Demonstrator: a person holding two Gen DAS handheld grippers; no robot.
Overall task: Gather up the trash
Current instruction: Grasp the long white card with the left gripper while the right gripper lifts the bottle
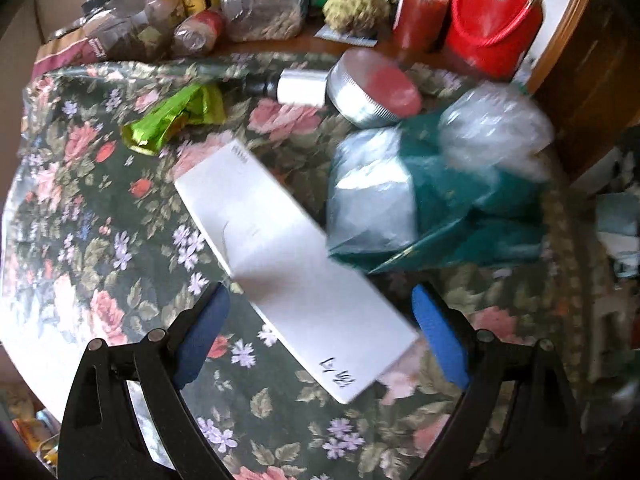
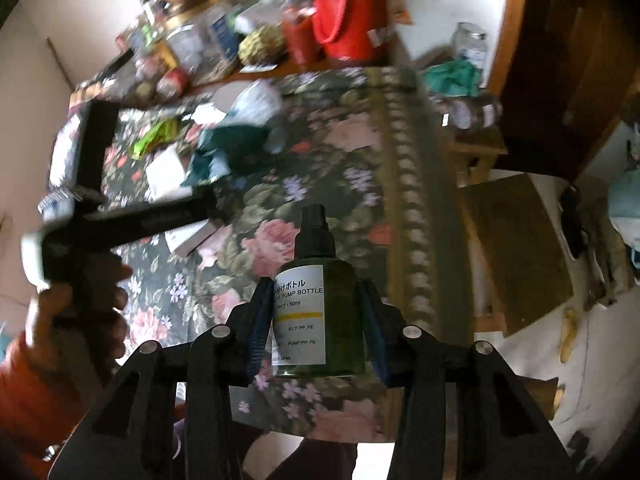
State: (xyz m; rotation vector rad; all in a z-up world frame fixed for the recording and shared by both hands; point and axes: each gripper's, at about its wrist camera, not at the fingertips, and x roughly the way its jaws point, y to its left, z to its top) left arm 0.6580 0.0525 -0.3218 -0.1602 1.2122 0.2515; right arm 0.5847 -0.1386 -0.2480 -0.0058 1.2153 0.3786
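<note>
My right gripper [image 2: 313,286] is shut on a small dark green pump bottle [image 2: 340,312] with a white label, held upright above the floral tablecloth [image 2: 344,168]. In the left wrist view, my left gripper [image 1: 320,296] hangs open just over a long white paper slip [image 1: 280,240], and its blue pads straddle the slip's near half. A crumpled green foil wrapper [image 1: 172,120] lies further back on the left. On the right lies a teal bag [image 1: 460,208] stuffed with clear plastic. The picture is blurred by motion.
A round tin with a pink lid [image 1: 376,88] and a small white-labelled bottle [image 1: 300,86] lie behind the slip. Jars, a red sauce bottle [image 1: 424,4] and a red flask [image 1: 492,20] crowd the table's back. A cardboard box [image 2: 516,252] stands on the floor beyond the right edge.
</note>
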